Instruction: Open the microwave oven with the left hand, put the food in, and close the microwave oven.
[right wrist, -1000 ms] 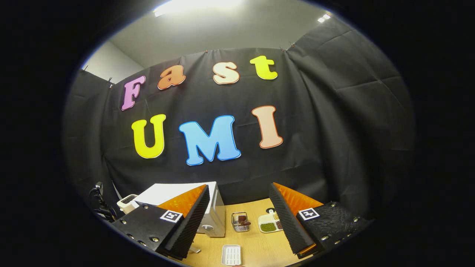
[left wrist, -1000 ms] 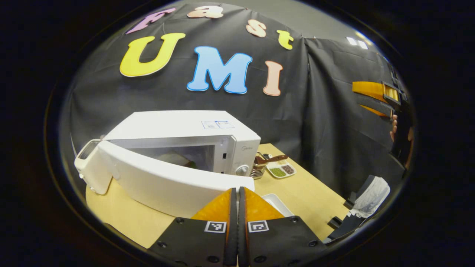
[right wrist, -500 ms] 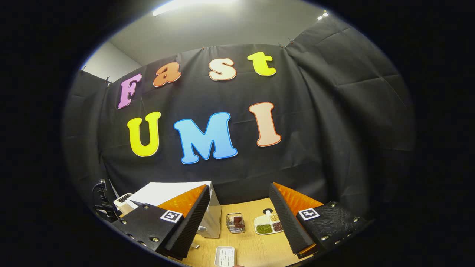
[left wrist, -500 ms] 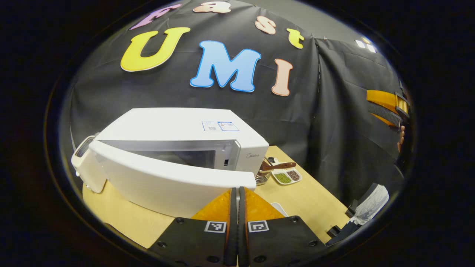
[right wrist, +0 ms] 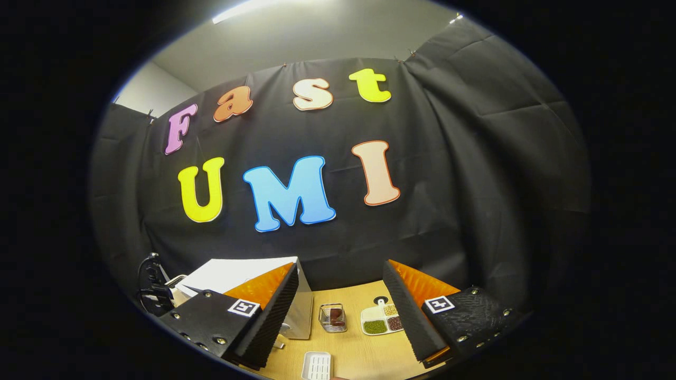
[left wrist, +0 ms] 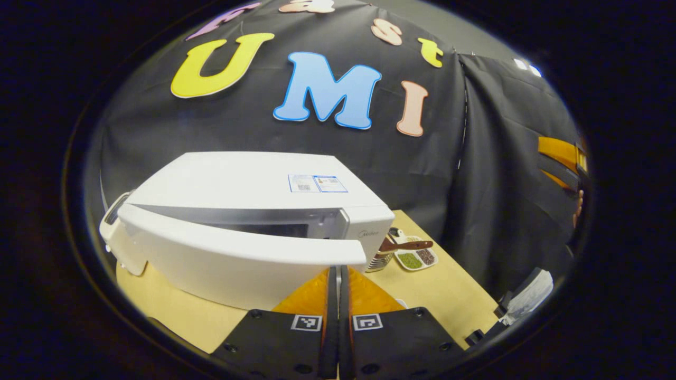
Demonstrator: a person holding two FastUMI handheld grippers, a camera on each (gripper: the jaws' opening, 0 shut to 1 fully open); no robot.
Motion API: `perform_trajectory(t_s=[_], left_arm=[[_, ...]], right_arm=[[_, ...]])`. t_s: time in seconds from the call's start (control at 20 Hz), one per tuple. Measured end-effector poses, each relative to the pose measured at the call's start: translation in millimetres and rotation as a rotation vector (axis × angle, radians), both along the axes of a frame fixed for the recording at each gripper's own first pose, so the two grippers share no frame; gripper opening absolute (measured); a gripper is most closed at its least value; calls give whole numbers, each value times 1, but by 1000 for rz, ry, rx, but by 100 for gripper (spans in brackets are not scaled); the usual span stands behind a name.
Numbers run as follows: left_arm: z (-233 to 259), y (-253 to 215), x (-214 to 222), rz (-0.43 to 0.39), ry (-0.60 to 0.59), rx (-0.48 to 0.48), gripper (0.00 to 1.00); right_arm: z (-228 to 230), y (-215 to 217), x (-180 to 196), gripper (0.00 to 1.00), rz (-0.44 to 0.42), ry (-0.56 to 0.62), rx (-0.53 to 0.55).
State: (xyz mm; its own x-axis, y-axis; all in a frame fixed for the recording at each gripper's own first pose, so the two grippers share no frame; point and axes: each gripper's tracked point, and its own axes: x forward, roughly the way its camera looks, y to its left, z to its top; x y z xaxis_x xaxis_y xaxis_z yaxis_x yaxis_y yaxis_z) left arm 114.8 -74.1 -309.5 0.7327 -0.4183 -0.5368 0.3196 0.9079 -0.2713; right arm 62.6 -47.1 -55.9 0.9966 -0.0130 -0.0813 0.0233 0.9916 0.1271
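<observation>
The jaws of the left gripper (left wrist: 338,295) are pressed together with nothing between them, low in the middle of the left gripper view, their tips just at the free edge of the microwave door (left wrist: 237,258). The jaws of the right gripper (right wrist: 338,311) stand spread and empty at the bottom of the right gripper view, held up above the desk (right wrist: 364,348).

The microwave (left wrist: 248,179) sits at centre left of the left gripper view, on the desk's left part. Its door hangs ajar by a narrow wedge; a dark strip of the cavity shows above the door's top edge, and whether the food lies inside cannot be told from here. The door's small opening and the empty right gripper suggest the loading is over and the closing is the step in hand, with the last push until the door latches yet to come.

Right of the microwave stand a small wire basket (right wrist: 332,317) and a divided dish (right wrist: 380,321); a white tray (right wrist: 317,365) lies nearer the bottom edge.
</observation>
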Motion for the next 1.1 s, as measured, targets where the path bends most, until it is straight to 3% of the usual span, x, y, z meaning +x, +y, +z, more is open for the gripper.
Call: perform_trajectory(t_s=[0.65,1.1], left_arm=[[-5,-8,42,62,24,-21,7],[-5,-9,44,63,23,-30,7]], right_arm=[[-4,-13,-1,98,-12,11,-10],[-6,-11,10,98,9,18,-8]])
